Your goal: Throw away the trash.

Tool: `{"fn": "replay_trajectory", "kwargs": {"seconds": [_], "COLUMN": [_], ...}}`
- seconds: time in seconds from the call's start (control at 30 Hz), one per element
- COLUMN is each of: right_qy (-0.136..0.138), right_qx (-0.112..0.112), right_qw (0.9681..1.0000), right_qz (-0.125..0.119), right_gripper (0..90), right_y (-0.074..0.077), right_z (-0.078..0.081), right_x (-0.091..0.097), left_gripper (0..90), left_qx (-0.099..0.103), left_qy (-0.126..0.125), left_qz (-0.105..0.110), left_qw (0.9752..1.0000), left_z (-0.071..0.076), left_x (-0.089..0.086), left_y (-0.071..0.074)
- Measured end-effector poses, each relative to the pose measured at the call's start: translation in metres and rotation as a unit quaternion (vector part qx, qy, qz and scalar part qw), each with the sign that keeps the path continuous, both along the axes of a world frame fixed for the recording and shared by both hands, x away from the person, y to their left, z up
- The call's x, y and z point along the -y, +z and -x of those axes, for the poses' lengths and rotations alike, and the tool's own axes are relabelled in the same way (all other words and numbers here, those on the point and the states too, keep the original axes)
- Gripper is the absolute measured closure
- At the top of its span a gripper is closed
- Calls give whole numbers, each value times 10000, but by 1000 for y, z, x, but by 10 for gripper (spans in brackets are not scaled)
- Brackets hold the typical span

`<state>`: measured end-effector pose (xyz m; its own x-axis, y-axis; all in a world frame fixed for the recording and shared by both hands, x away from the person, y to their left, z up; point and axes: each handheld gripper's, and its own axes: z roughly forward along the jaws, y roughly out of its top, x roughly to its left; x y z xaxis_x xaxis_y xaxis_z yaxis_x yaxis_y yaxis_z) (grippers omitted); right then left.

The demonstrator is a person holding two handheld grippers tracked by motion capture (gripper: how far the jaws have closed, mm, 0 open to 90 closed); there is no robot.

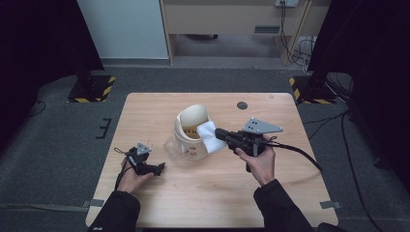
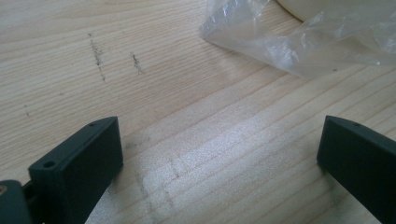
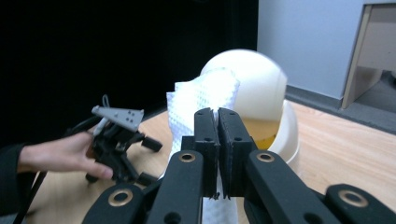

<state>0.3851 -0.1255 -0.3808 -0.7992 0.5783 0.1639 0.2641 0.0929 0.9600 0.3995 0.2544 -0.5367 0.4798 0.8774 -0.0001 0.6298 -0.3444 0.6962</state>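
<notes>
Wooden table [image 1: 159,203], grey carpet around, dark curtains both sides. Cream bin [image 1: 191,137] mid-table, swing lid tipped open. Clear plastic bag [image 1: 173,146] touching the bin's left. Right gripper [image 1: 218,134], jaws clamped on a white cloth [image 1: 209,137] at the bin's right rim. Left gripper [image 1: 159,167] rests left of the bin, jaws apart, nothing between.

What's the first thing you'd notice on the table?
The round cream-coloured bin with a swing lid in the middle of the wooden table. The right gripper holds a white paper towel at its opening. The left gripper rests open beside crinkled clear plastic.
</notes>
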Motion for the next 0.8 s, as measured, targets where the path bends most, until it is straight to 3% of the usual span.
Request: {"fn": "replay_trajectory", "kwargs": {"seconds": [0.57, 0.8], "right_qy": [-251, -152], "right_qx": [135, 248], "right_qw": [9989, 9992], "right_qz": [-361, -276], "right_gripper": [870, 870], "right_y": [5, 9], "right_z": [-25, -29], "right_x": [-3, -14], "left_gripper": [0, 0], "left_qx": [-1, 0], "left_qy": [7, 7], "left_qz": [-1, -1], "left_qw": [10000, 10000], "left_z": [0, 0], "left_x": [0, 0], "left_y": [0, 0]}}
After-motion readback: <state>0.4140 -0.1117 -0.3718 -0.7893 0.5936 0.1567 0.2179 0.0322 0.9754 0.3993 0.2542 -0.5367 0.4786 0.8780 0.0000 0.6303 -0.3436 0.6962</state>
